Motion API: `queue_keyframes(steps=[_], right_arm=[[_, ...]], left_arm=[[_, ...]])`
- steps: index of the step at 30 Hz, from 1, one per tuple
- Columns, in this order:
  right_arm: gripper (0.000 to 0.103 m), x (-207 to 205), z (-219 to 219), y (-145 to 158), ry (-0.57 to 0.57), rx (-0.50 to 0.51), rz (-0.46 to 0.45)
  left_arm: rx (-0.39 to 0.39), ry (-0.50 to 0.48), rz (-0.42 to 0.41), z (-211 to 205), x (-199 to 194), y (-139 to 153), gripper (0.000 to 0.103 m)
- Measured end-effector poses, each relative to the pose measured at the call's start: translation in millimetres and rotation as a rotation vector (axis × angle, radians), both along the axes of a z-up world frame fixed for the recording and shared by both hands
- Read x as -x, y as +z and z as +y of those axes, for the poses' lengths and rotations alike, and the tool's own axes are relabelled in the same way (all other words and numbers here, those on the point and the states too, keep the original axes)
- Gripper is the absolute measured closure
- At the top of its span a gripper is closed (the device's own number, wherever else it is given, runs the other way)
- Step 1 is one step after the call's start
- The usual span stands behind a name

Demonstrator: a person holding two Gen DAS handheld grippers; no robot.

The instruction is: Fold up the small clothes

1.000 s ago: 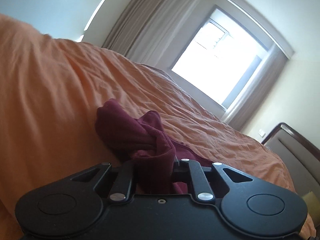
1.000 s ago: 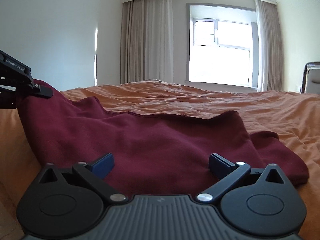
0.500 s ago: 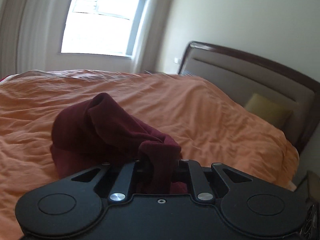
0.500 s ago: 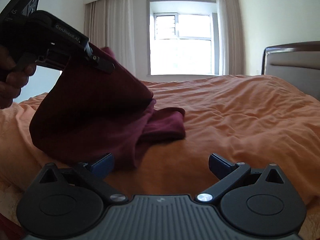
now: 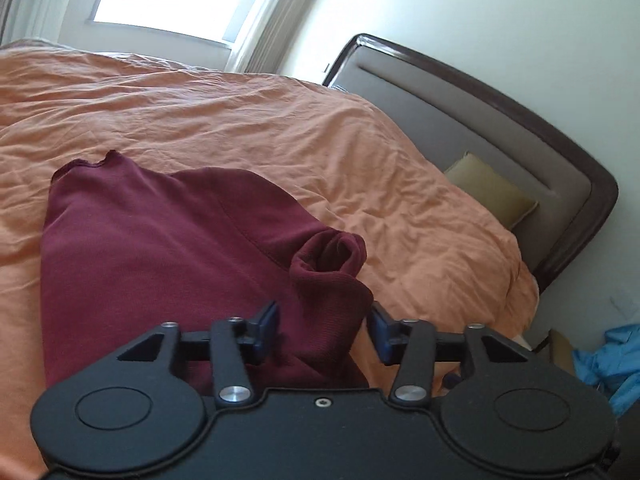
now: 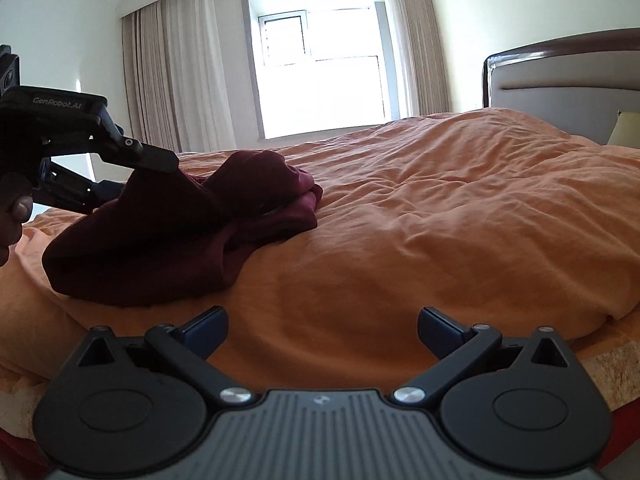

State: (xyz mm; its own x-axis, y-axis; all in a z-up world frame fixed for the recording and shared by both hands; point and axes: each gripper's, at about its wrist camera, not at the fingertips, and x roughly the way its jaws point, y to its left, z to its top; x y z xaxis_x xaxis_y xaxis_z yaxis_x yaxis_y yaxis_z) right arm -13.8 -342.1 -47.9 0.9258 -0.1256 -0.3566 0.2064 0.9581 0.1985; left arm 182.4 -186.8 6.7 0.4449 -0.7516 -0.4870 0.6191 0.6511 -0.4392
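Note:
A maroon garment [image 5: 160, 248] lies on the orange bed cover [image 5: 240, 112], folded over itself, with a rolled sleeve cuff [image 5: 328, 256] sticking up. My left gripper [image 5: 322, 330] is open, its jaws apart on either side of the cloth below the cuff. In the right wrist view the garment [image 6: 180, 224] is a heap at the left, with the left gripper [image 6: 132, 172] over it. My right gripper [image 6: 322, 330] is open and empty, low over the bed's near edge, well clear of the garment.
A padded headboard [image 5: 500, 120] with a dark wooden frame stands at the right, with a yellow pillow [image 5: 488, 188] against it. A blue cloth [image 5: 612, 364] lies off the bed at the far right. A curtained window [image 6: 320, 68] is behind the bed.
My left gripper carried the gripped fold of the garment across, laid it down and opened. My right gripper drew back from the cloth toward the bed's edge.

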Motion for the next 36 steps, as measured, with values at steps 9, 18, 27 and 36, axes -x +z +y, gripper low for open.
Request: queue_keyframes(steps=[9,18,27,36], right_arm=[[0.000,-3,8,10,-0.007,0.006,-0.022],[0.000,-3,13,10,-0.024,0.019,-0.013],[0.000,-4,10,20,-0.162,0.007,-0.054],[0.000,-41,19,57,-0.130,0.174,-0.086]], left_arm=[[-0.029,0.154,-0.039,33,5,14,0.011],[-0.060,0.363,-0.002,65,0,1,0.001],[-0.100,0.439,-0.023,85,15,-24,0.001],[-0.082,0.449,0.010,94,18,-43,0.001]])
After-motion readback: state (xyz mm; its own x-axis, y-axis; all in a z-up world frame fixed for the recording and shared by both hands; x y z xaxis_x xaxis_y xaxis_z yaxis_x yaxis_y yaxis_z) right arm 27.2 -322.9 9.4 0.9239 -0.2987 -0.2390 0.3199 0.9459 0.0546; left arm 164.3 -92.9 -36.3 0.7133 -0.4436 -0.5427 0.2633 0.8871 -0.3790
